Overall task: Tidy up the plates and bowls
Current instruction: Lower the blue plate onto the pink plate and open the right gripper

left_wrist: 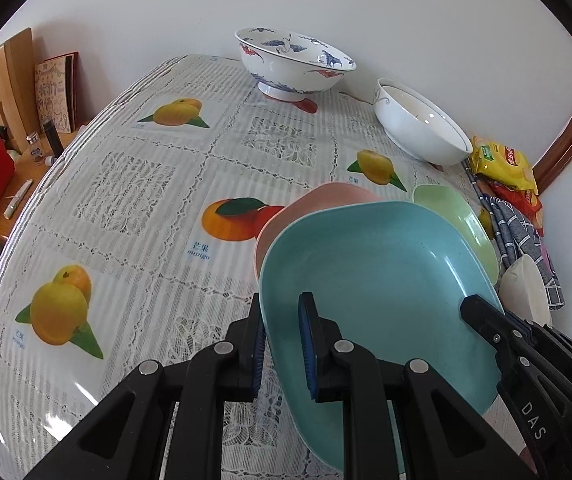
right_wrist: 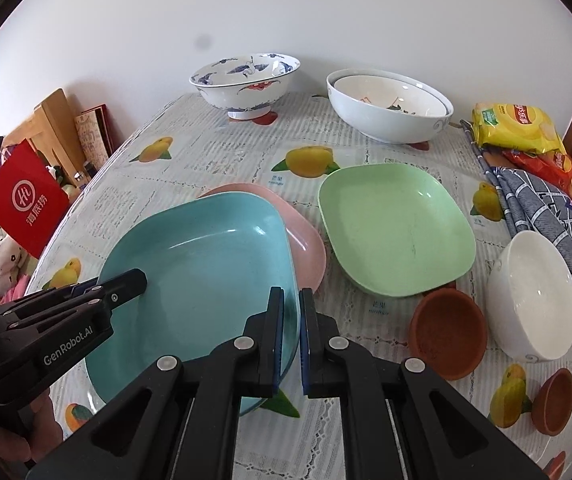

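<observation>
My right gripper sits nearest the lens, jaws nearly closed on the near right rim of the blue plate, one pad inside the rim, one outside. My left gripper has the same plate by its opposite edge, jaws narrowed on the rim, one pad under, one in the dish.

Blue plate: tilted, held between both grippers, overlapping the pink plate that lies behind and under it on the table.

Green plate: flat on the tablecloth, just right of the pink one, apart from it.

Small brown bowl: tipped, touching the green plate's near corner. White bowl beside it, leaning. A second brown bowl nearer the table edge.

Far side: blue-patterned footed bowl and a large white bowl with another nested inside. Snack bags and checked cloth at right.
</observation>
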A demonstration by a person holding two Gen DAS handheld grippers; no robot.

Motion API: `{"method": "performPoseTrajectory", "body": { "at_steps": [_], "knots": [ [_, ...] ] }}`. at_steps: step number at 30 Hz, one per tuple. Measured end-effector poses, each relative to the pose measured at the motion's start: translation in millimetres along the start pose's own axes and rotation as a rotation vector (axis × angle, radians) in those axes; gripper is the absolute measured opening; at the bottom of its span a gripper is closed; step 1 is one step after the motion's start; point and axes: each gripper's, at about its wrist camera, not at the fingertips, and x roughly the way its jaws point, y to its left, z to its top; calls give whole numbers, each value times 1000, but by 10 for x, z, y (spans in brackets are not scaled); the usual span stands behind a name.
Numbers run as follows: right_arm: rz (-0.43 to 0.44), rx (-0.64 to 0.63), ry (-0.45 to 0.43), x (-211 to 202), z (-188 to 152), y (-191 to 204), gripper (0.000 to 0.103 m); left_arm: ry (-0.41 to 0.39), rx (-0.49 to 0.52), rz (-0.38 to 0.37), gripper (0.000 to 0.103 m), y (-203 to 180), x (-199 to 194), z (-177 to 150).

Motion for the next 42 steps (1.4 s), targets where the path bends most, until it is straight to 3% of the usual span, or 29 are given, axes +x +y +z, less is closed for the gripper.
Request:
{"method": "performPoseTrajectory", "body": {
  "at_steps": [17, 25, 27, 31, 37, 38, 41, 42],
  "knots": [
    [72, -40, 34, 467, 286, -142, 9, -7, 19, 27, 16, -21, 210, 225],
    [16, -96, 31, 590, 307, -151, 11, -3, 37, 12, 22, -51, 202, 221],
    [9, -102, 23, 589, 318, -150, 12, -1, 43, 12, 24, -64, 191, 213],
    [17, -88, 12, 548, 325, -171, 27, 10, 43, 13, 25, -65, 160, 176],
    [12, -52, -15, 371, 302, -255, 33, 27, 56, 17, 27, -84, 88, 90],
    [7, -48, -19, 332, 284, -268, 34, 29, 59, 18, 28, -90, 70, 73],
    [3, -33, -28, 218, 226, -314, 34, 24, 64, 42, 46, -105, 2, 35],
    [4, -25, -31, 177, 204, -332, 35, 14, 66, 44, 47, -110, -38, 23]
  ]
}}
